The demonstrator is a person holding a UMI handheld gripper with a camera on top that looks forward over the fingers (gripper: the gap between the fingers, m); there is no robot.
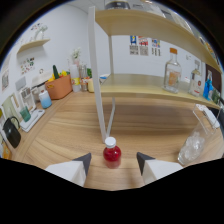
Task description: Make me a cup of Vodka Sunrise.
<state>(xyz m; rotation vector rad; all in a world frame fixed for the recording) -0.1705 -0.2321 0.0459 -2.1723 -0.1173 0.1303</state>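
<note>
A small bottle of red liquid with a white cap [112, 152] stands upright on the wooden table [65, 130], near its front edge, between the two fingers of the gripper [113, 161]. The fingers are spread apart, with a gap at either side of the bottle (neither one touches it). Just behind the bottle rises the white post of a two-tier shelf [150, 85]. On the lower shelf board stands a clear glass bottle with a cork stopper [172, 71]. An orange basket [59, 86] sits toward the table's far left corner.

Bare wooden table [65, 135] lies open to the left ahead; a small red bottle [112, 151] stands between the parted fingers of the gripper [113, 161]; just beyond, the white shelf post [98, 80] blocks straight passage; a clear glass [191, 148] crowds the right.
</note>
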